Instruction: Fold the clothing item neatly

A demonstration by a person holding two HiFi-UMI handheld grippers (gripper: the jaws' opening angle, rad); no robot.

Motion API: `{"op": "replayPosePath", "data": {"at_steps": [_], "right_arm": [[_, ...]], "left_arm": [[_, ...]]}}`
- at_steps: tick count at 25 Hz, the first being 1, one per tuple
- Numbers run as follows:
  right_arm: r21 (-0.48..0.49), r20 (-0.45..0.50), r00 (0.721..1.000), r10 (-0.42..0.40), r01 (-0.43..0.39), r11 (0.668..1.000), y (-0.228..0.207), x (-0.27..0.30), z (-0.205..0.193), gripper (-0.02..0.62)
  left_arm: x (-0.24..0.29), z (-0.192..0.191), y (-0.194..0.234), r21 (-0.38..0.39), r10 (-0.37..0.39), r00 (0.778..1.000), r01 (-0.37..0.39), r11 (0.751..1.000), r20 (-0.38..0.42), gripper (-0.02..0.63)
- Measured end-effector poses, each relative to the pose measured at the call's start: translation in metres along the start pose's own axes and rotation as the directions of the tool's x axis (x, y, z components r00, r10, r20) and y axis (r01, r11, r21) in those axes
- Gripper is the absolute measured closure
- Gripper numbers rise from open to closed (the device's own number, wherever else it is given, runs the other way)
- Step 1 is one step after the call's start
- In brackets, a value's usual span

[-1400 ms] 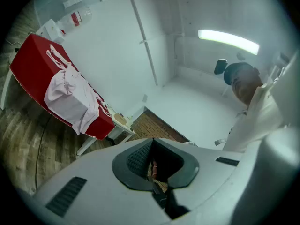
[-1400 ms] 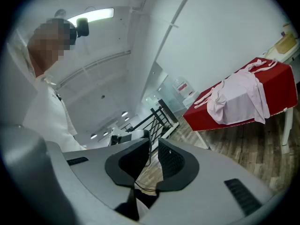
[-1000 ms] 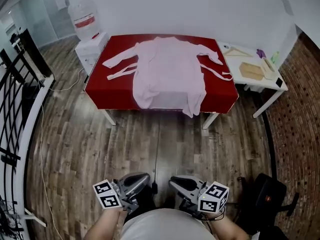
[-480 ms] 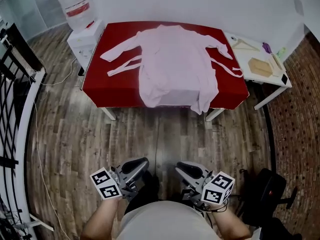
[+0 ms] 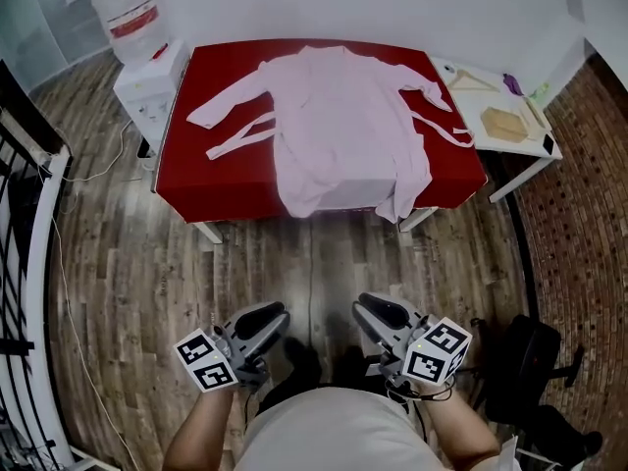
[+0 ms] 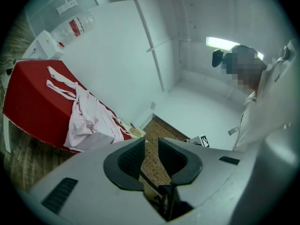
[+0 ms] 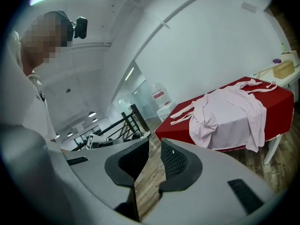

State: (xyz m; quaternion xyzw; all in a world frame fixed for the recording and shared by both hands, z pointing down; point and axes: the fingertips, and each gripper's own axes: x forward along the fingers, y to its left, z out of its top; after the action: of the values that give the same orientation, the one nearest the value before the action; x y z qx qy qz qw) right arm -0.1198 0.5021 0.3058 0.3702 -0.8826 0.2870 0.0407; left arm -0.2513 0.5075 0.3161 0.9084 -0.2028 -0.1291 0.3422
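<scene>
A pale pink robe lies spread on a red table, sleeves out to both sides, its hem hanging over the near edge. A loose belt lies by its left side. Both grippers are far short of the table, low in the head view over the wooden floor. My left gripper has just been opening its jaws; a narrow gap shows and nothing is between them. My right gripper also stands slightly open and empty. The robe shows far off in both gripper views.
A water dispenser stands at the table's left end. A white side table with a wooden box and a hanger is at the right end. Black railing runs along the left. A dark chair is at my right.
The person has walked toward the table, which now looks larger and closer. Both grippers have risen a little in the frame and spread slightly apart.
</scene>
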Motion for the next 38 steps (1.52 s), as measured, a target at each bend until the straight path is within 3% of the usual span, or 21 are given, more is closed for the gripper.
{"op": "replayPosePath", "data": {"at_steps": [8,18,28,38], "right_arm": [[-0.059,-0.005,0.999,-0.036,0.036,0.998,-0.011,0.014,0.019,0.534],[-0.112,-0.008,1.000,-0.023,0.022,0.993,-0.045,0.045,0.036,0.534],[-0.143,-0.075,0.997,-0.032,0.021,0.990,-0.128,0.081,0.055,0.534],[-0.144,-0.137,0.990,-0.016,-0.003,0.990,-0.218,0.127,0.085,0.534]], "left_arm": [[-0.008,0.011,0.014,0.000,0.005,1.000,-0.005,1.000,0.024,0.539],[-0.002,0.027,0.037,0.033,0.058,0.998,-0.059,0.998,0.017,0.540],[0.046,0.055,0.097,0.056,0.143,0.990,-0.141,0.988,-0.020,0.538],[0.112,0.090,0.179,0.093,0.266,0.961,-0.258,0.962,-0.081,0.538]]}}
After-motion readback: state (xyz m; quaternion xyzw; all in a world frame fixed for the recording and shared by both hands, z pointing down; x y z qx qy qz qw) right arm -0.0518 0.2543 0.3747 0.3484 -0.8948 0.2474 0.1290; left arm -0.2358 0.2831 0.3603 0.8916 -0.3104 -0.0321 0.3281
